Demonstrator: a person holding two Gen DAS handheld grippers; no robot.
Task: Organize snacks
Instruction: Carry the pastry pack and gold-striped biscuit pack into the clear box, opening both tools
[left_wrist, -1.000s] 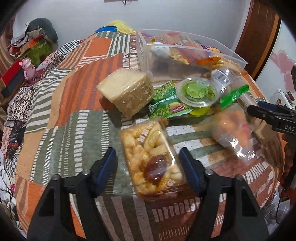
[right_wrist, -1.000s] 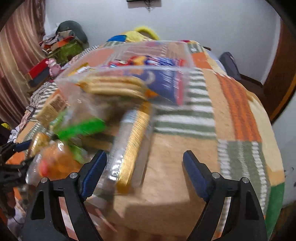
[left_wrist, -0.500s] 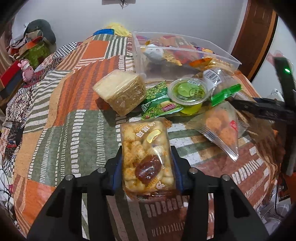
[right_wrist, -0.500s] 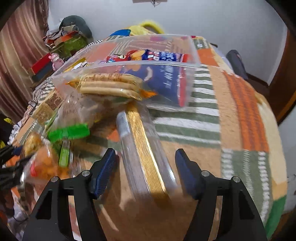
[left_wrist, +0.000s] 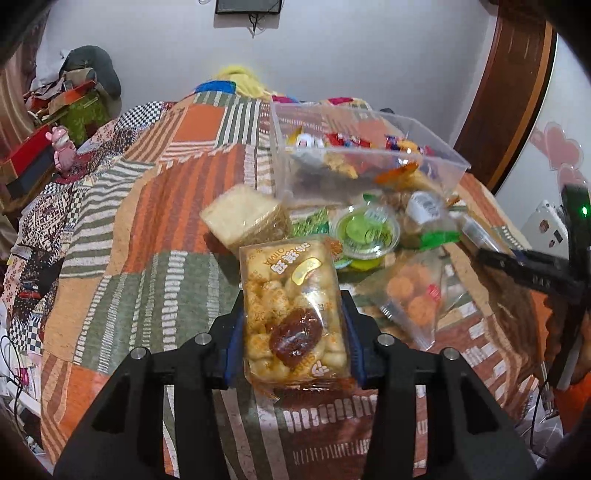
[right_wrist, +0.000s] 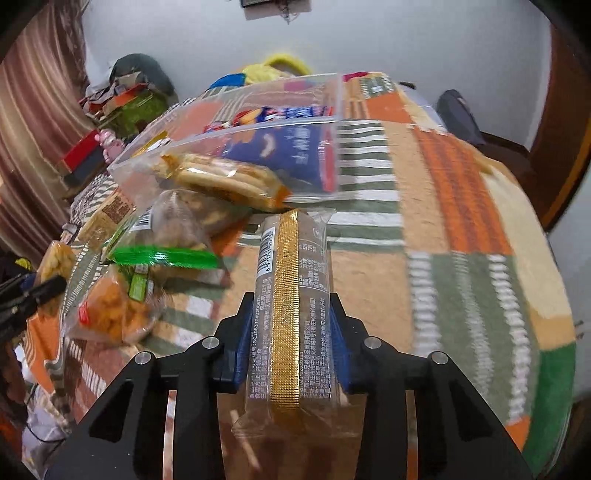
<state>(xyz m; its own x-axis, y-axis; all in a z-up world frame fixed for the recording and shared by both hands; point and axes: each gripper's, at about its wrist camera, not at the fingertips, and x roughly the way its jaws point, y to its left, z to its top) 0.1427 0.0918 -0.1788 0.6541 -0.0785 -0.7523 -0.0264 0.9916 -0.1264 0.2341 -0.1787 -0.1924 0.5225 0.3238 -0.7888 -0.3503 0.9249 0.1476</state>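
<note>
My left gripper (left_wrist: 293, 325) is shut on a clear pack of golden puffs (left_wrist: 288, 291), held a little above the quilt. My right gripper (right_wrist: 291, 332) has its jaws closing, and its blue pads press both sides of a long clear pack with a gold strip (right_wrist: 291, 266). Behind both stands a clear plastic bin (left_wrist: 314, 177) with several snack packs inside. Between the grippers, loose on the quilt, lie a pale wafer block (left_wrist: 243, 218), a green jelly cup (left_wrist: 365, 232) and a bag of orange balls (left_wrist: 410, 295).
A patchwork quilt (left_wrist: 147, 258) covers the bed. A green-sealed bag (right_wrist: 162, 254) and a biscuit pack (right_wrist: 229, 181) lie against the bin's front. A red box (left_wrist: 26, 162) and a pink toy (left_wrist: 62, 147) sit at the far left. Bare quilt stretches right of the bin (right_wrist: 461, 206).
The left jaws closed onto the puff pack and raised it. The right gripper lined up on the gold-strip pack and its jaws closed in until they met its sides.
</note>
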